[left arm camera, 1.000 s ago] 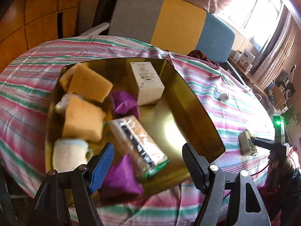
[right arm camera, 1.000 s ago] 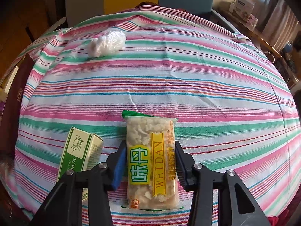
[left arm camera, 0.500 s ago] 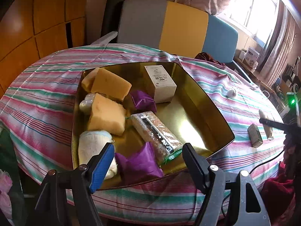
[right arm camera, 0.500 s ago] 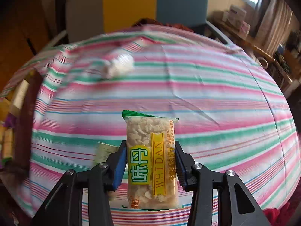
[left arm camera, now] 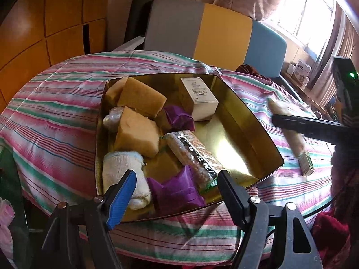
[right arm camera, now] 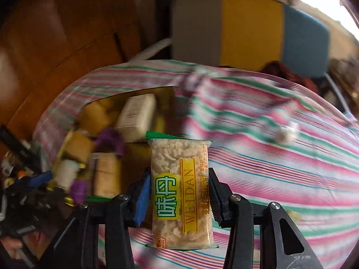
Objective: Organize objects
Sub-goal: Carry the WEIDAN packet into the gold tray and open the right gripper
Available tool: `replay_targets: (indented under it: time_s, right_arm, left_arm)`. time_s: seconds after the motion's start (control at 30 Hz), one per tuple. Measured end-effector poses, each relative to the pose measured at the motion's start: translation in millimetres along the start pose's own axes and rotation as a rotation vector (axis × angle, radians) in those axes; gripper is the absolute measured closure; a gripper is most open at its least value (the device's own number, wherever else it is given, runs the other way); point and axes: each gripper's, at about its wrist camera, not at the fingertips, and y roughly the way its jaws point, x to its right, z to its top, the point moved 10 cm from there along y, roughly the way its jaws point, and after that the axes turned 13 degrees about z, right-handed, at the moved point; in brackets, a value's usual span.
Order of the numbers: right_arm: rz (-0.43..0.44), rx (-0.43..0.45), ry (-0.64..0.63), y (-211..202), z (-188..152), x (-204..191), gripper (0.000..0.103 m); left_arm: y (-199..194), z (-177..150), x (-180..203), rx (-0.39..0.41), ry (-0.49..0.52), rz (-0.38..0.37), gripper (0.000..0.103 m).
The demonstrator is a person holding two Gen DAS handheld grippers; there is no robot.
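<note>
A gold tray point(left arm camera: 251, 121) sits on the striped tablecloth. It holds yellow sponges point(left arm camera: 141, 98), a white box point(left arm camera: 199, 98), purple packets point(left arm camera: 177, 192), a rolled white cloth point(left arm camera: 121, 168) and a snack bar point(left arm camera: 193, 154). My left gripper point(left arm camera: 177, 190) is open and empty, at the tray's near edge. My right gripper point(right arm camera: 179, 197) is shut on a Weidan snack pack point(right arm camera: 179, 190), held in the air to the right of the tray point(right arm camera: 134, 152). In the left wrist view the right gripper point(left arm camera: 314, 127) and its pack point(left arm camera: 285, 109) show at the tray's right.
A small green box point(left arm camera: 305, 161) lies on the cloth right of the tray. A white crumpled ball point(right arm camera: 287, 134) lies further back on the cloth. A grey, yellow and blue chair back point(left arm camera: 213, 29) stands behind the table. Wooden panels point(left arm camera: 56, 22) are at the left.
My right gripper has lifted the snack pack off the cloth and swung left towards the tray. My left gripper has drawn back from the tray, still open.
</note>
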Motion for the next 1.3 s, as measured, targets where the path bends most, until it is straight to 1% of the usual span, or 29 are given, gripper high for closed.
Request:
replay_targets:
  time_s: [0.1, 0.2, 0.5, 0.63, 0.8, 1.0, 1.2, 1.27, 1.3]
  right_arm:
    - [0.042, -0.037, -0.029, 25, 1, -28, 0.056]
    - [0.048, -0.076, -0.07, 49, 1, -43, 0.056]
    - [0.027, -0.213, -0.11, 109, -11, -48, 0.056]
    - [0.043, -0.24, -0.09, 123, -16, -47, 0.054]
    - [0.063, -0.226, -0.072, 122, -20, -45, 0.054]
    - [0.067, -0.189, -0.072, 114, -21, -47, 0.048]
    - [0.069, -0.126, -0.085, 90, -18, -59, 0.04]
    - [0.077, -0.105, -0.087, 79, -17, -62, 0.034]
    - [0.078, -0.089, -0.09, 72, -17, -63, 0.034]
  left_arm:
    - [2, -2, -6, -0.007, -0.016, -0.001, 0.027]
    - [4, -1, -13, -0.012, -0.036, -0.003, 0.027]
    - [9, 0, -31, -0.024, -0.082, 0.005, 0.027]
    - [10, 0, -32, -0.025, -0.083, 0.006, 0.027]
    - [11, -1, -32, -0.024, -0.079, 0.017, 0.027]
    - [6, 1, -34, -0.009, -0.074, 0.035, 0.027]
    - [-4, 5, -32, 0.026, -0.062, 0.049, 0.027]
    - [-6, 7, -31, 0.033, -0.054, 0.05, 0.027]
    - [-7, 7, -30, 0.035, -0.05, 0.049, 0.027]
